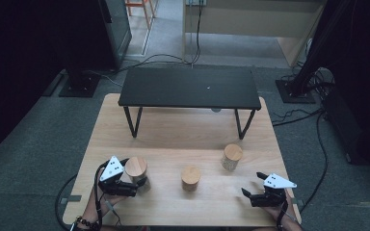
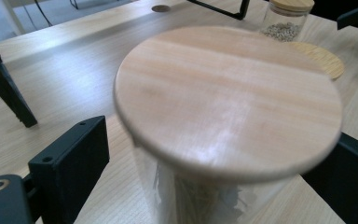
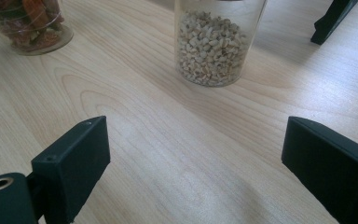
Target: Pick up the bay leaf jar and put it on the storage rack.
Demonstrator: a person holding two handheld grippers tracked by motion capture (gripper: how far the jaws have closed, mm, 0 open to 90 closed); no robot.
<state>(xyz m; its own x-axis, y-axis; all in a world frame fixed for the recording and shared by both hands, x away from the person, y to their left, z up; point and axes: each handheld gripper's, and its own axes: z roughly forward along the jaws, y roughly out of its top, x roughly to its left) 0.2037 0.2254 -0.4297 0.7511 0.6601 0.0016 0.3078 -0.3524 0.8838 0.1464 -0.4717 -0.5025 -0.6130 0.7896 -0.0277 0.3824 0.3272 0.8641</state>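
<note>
Wood table, black shelf, grey carpet

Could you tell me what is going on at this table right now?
A person works at a wooden table with a gripper in each hand. The left gripper has its jaws either side of a glass jar with a wooden lid; whether they press it yet is unclear. The right gripper rests open on the table, holding nothing. A jar of pale grains and a jar with orange and brown contents stand untouched, and a black shelf sits behind them.
</note>
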